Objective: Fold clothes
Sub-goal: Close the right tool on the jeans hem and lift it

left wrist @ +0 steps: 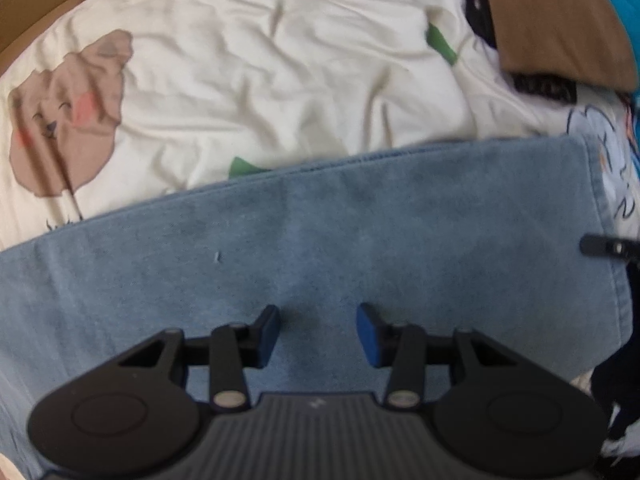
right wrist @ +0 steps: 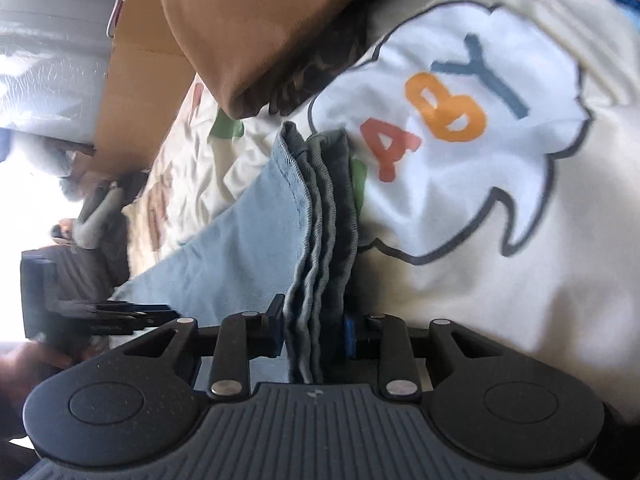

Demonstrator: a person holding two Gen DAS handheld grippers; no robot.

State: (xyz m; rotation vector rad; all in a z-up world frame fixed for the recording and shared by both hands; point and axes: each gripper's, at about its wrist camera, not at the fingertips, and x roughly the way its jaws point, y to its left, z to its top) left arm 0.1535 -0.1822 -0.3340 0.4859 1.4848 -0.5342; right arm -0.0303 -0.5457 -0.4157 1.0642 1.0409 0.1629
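Observation:
A folded light-blue denim garment (left wrist: 304, 240) lies flat on a cream sheet. My left gripper (left wrist: 318, 332) hovers just over its near part, open, with nothing between the blue pads. In the right wrist view the same denim garment (right wrist: 240, 248) shows its stacked folded edge (right wrist: 320, 264). My right gripper (right wrist: 314, 330) is shut on that stack of layers. The right gripper's tip (left wrist: 600, 245) pokes in at the garment's right edge in the left wrist view.
The cream sheet (left wrist: 260, 80) carries cartoon prints, a bear (left wrist: 68, 112) and a cloud with coloured letters (right wrist: 452, 112). A brown garment (right wrist: 248, 28) and a dark cloth (left wrist: 540, 84) lie beyond the denim. A cardboard box (right wrist: 132, 92) stands at the left.

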